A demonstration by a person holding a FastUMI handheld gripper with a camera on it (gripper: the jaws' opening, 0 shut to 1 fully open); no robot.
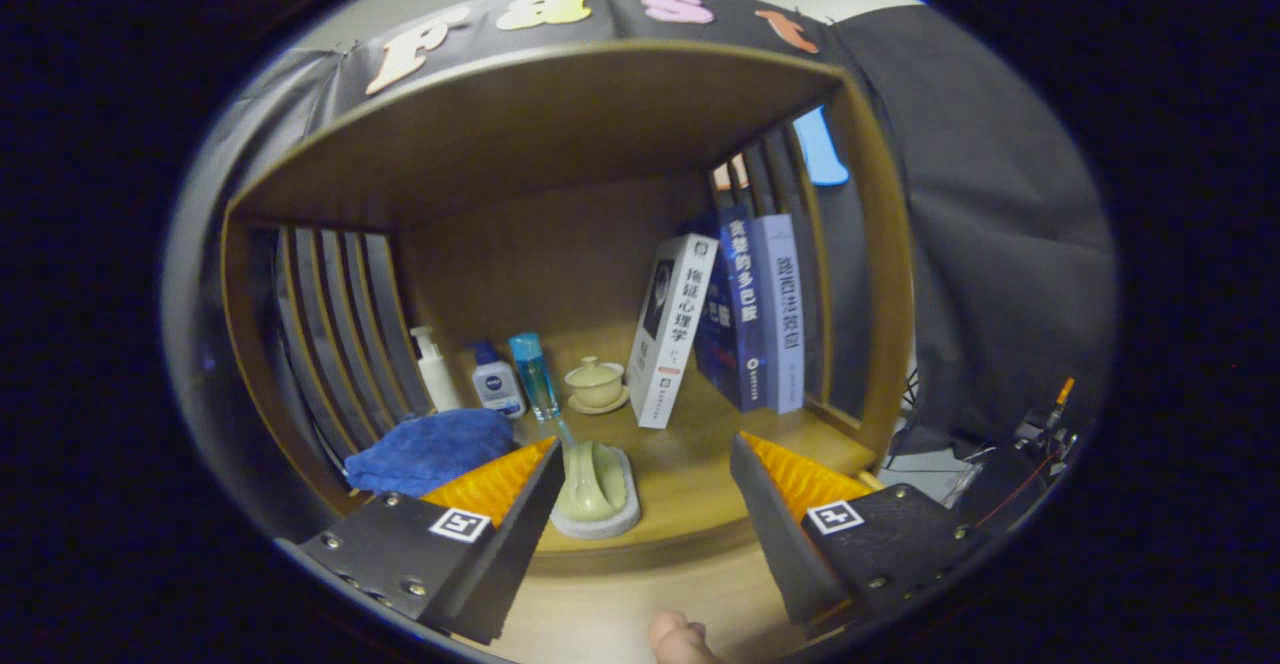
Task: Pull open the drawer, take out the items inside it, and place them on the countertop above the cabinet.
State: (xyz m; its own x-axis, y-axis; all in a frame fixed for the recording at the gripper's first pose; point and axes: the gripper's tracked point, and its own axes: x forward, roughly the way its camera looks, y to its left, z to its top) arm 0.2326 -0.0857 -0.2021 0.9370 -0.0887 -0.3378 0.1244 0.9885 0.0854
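My gripper [645,479] is open, its two fingers spread wide with nothing pressed between them. It points at the wooden countertop [690,484] of an open-fronted cabinet shelf. Just ahead of the left finger a pale green ceramic piece [590,479] rests on a light round coaster. A folded blue cloth [430,449] lies on the countertop beyond the left finger. The drawer is hidden below the fingers. A fingertip of a person's hand [678,639] shows between the finger bases.
At the back stand a white pump bottle [436,369], a small white bottle [497,381], a blue bottle [533,376] and a lidded cream cup [596,384]. Three books [730,319] lean at the right. Slatted side walls [340,334] close both ends.
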